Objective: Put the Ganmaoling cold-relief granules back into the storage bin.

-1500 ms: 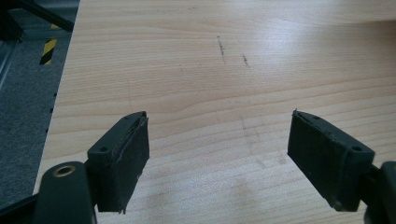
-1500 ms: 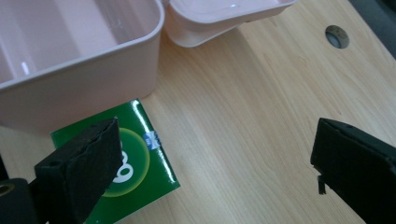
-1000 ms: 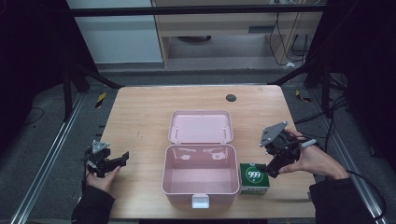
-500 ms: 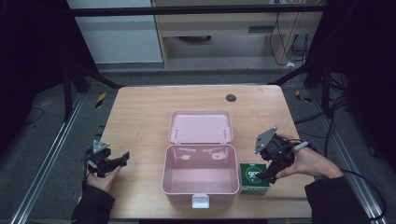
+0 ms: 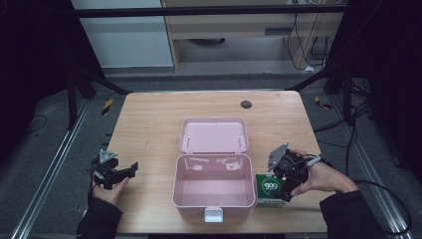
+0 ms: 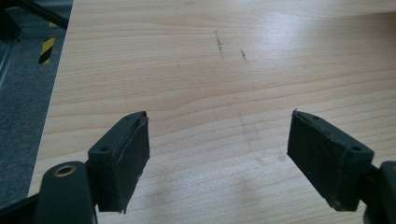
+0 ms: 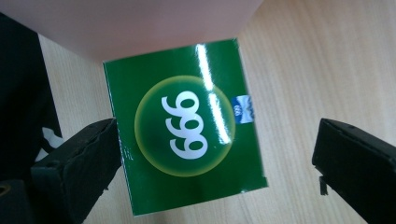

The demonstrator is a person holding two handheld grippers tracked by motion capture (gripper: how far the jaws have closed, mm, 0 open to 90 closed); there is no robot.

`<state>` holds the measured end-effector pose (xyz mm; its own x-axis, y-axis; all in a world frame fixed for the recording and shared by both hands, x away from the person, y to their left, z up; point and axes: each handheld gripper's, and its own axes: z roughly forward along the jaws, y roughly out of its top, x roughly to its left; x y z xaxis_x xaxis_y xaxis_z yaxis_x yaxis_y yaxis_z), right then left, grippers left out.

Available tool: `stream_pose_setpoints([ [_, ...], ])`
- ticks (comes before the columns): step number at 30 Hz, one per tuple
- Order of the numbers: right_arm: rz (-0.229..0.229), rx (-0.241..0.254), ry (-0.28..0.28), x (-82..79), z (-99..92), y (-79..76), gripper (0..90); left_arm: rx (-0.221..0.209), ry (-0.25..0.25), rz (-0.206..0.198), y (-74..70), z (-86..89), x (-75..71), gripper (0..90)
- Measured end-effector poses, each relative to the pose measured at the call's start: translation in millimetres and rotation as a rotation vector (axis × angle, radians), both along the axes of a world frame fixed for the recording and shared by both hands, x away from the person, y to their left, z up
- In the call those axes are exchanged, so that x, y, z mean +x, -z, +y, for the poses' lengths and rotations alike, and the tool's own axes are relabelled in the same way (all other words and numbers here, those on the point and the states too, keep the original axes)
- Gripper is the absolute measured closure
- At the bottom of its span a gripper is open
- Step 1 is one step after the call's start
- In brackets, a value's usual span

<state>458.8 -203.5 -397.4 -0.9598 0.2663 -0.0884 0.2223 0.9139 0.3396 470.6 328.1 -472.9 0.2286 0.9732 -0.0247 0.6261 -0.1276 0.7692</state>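
Wooden table (image 5: 149,124), light grain, faint scuffs. On it: open pink box (image 5: 212,186) (lid flat behind), green carton (image 5: 269,188) marked 999 touching its right side, dark round spot (image 5: 246,104) near far edge.

wooden table (image 5: 149,124), grey floor (image 5: 45,149)

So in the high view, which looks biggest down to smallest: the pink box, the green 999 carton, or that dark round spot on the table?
Largest to smallest:
1. pink box, open
2. green 999 carton
3. dark round spot, though it lies farther from the camera
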Motion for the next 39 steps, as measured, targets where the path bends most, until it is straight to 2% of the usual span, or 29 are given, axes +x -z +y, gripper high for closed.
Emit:
stream_pose_setpoints([
  [16, 0.049, -0.038, -0.028, -1.0, 8.0, 22.6, 1.7, 0.003, 0.000, 0.001, 0.1, 0.2, 0.0, 20.3],
  [39, 0.080, -0.072, -0.061, 0.4, 17.2, 44.5, 6.2, 0.008, 0.001, 0.005, 1.0, -0.1, 0.6, 20.5],
])
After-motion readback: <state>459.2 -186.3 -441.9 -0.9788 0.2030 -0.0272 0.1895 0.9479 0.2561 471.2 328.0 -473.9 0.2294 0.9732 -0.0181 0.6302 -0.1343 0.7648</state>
